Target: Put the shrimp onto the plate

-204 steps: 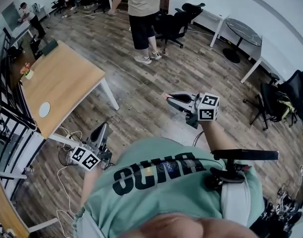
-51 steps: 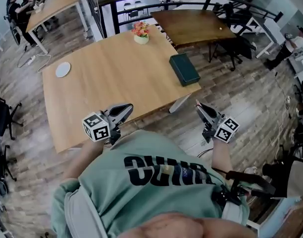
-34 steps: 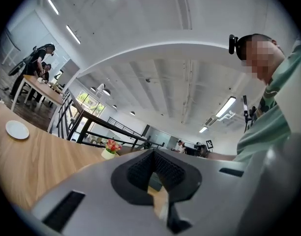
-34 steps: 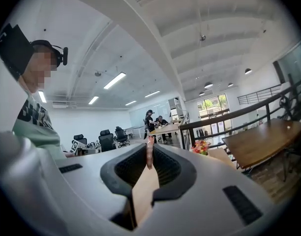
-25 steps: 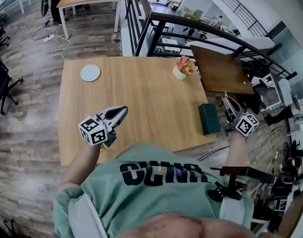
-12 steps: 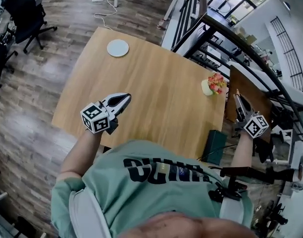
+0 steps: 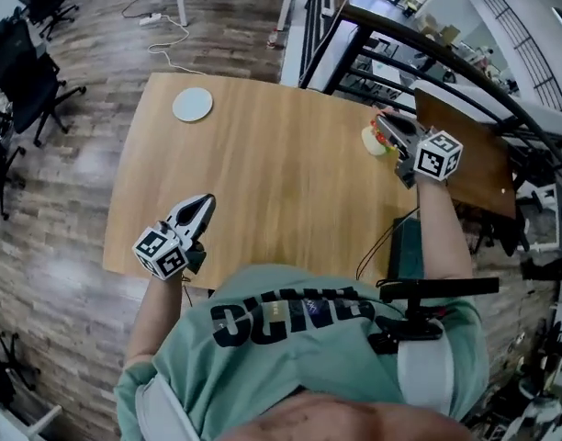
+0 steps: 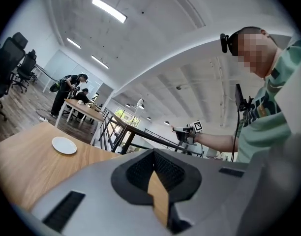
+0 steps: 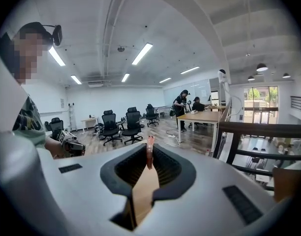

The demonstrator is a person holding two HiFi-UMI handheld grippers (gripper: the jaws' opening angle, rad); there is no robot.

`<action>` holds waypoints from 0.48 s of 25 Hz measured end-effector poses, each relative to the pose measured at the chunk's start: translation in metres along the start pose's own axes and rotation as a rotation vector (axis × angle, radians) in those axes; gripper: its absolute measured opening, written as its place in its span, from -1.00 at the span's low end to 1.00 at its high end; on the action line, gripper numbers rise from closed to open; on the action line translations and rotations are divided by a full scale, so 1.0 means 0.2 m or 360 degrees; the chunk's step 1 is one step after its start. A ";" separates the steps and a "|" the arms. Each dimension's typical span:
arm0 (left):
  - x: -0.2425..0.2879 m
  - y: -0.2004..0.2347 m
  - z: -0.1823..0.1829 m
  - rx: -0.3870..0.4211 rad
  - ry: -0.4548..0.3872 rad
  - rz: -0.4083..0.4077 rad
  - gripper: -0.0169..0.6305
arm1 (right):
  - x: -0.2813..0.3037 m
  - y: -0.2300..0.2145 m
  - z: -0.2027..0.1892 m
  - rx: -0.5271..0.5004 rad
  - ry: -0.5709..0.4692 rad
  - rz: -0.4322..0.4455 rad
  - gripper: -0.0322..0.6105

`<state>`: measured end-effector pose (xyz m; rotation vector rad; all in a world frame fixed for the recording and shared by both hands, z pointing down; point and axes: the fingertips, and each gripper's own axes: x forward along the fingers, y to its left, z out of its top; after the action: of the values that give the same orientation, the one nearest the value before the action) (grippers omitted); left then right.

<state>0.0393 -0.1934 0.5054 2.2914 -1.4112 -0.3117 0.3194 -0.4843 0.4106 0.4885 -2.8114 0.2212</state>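
While leaning over a light rectangular wooden table (image 7: 281, 200), holds a grey two-jaw gripper with a black-and-white marker cube in each hand. Clamps the right gripper (image 7: 384, 120) on a thin orange-pink shrimp (image 9: 149, 155), pinched upright at the very tips of the jaws in the right gripper view. Holds that shrimp above the table's far right corner, just over a small white pot of pink and red flowers (image 7: 371, 142), partly covered by the jaws in the head view. Presses the left gripper (image 7: 204, 202) closed at the tips with nothing between the black textured pads (image 8: 140, 170), with pale table wood showing only through the slot behind them. Hangs that empty gripper over the near left edge of the table, roughly level, aimed across the top. Faces a round white plate (image 7: 192, 105) lying flat near the far left corner, well apart from both grippers and from the shrimp. Wears a mint-green T-shirt (image 7: 290, 347) with dark lettering. Stands beside a dark green box (image 7: 405, 251) at the table's near right edge, half hidden behind the right forearm, with a black metal railing (image 7: 354, 26) and a dark brown tabletop (image 7: 483, 163) beyond the far side and black office chairs (image 7: 31, 58) on grey-brown plank flooring (image 7: 61, 246) to the left.
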 end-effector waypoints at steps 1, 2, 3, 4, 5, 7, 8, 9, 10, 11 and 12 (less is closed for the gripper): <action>-0.03 0.04 0.01 0.0000 -0.0005 0.0014 -0.95 | 0.07 0.00 0.01 -0.0006 0.0004 0.0024 -0.76; -0.05 0.08 0.02 -0.0006 -0.0016 0.0031 -0.95 | 0.13 -0.01 0.01 -0.0016 0.0014 0.0039 -0.76; -0.06 0.11 0.03 -0.0015 -0.0026 0.0046 -0.95 | 0.17 -0.02 0.01 -0.0026 0.0027 0.0046 -0.76; -0.05 0.12 0.03 -0.0024 -0.0035 0.0058 -0.95 | 0.19 -0.03 0.03 -0.0030 0.0039 0.0051 -0.76; -0.04 0.13 0.02 -0.0033 -0.0040 0.0067 -0.95 | 0.21 -0.03 0.06 -0.0027 0.0048 0.0058 -0.76; -0.01 0.13 0.01 -0.0047 -0.0041 0.0073 -0.95 | 0.26 -0.03 0.10 -0.0020 0.0060 0.0077 -0.76; 0.00 0.14 0.00 -0.0052 -0.0040 0.0073 -0.95 | 0.29 -0.04 0.11 -0.0019 0.0065 0.0088 -0.76; 0.00 0.15 -0.01 -0.0055 -0.0040 0.0075 -0.95 | 0.33 -0.05 0.11 -0.0019 0.0071 0.0100 -0.76; -0.01 0.16 -0.02 -0.0058 -0.0042 0.0080 -0.95 | 0.38 -0.05 0.11 -0.0017 0.0076 0.0116 -0.76; -0.01 0.18 -0.03 -0.0061 -0.0045 0.0088 -0.95 | 0.43 -0.06 0.12 -0.0013 0.0082 0.0134 -0.76; -0.02 0.19 -0.04 -0.0065 -0.0046 0.0097 -0.95 | 0.48 -0.06 0.12 -0.0009 0.0090 0.0153 -0.76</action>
<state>0.0107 -0.2036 0.5299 2.2148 -1.4725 -0.3532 0.2306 -0.5306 0.4174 0.3403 -2.7820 0.2426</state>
